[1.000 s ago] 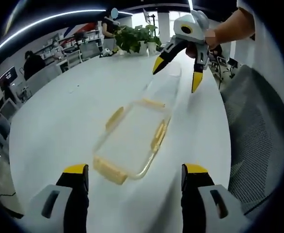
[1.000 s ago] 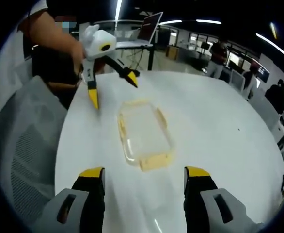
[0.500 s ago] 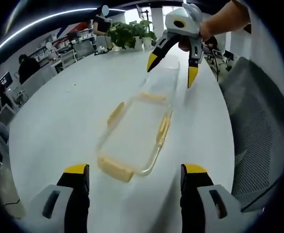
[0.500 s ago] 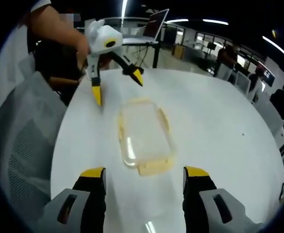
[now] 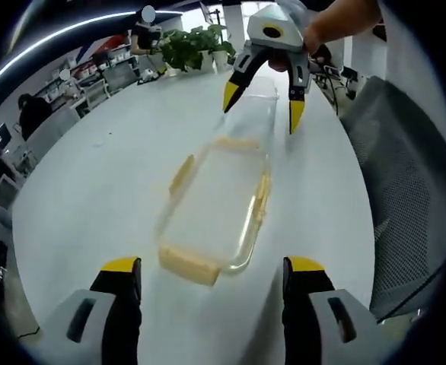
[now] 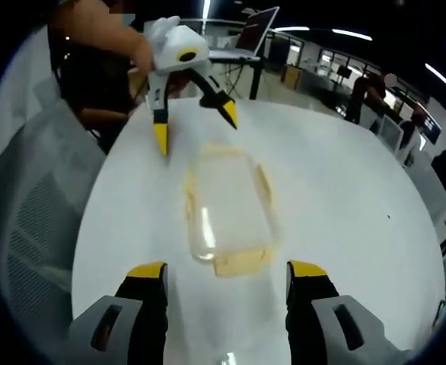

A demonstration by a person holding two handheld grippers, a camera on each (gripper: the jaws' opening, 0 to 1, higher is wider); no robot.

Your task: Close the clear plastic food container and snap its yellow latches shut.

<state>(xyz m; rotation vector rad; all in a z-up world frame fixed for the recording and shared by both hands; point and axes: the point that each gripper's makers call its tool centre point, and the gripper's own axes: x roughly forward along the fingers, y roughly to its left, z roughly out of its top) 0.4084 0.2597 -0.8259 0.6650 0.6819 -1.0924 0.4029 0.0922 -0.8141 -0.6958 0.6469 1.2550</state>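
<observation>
A clear plastic food container with yellow latches lies flat on the white table. In the left gripper view my left gripper is open at its near end, jaws wide and empty, one yellow latch just ahead. My right gripper hovers open past the far end, held by a hand. In the right gripper view the container lies ahead of my open right gripper, and my left gripper stands open over its far end. Yellow latches show on the ends and sides.
A grey mesh chair stands at the table's edge, seen also as the chair. Potted plants sit at the table's far end. A laptop stands behind the table. People and desks fill the office beyond.
Both grippers have drawn closer to the container's two ends. The container lies where it was, and both grippers stay open.
</observation>
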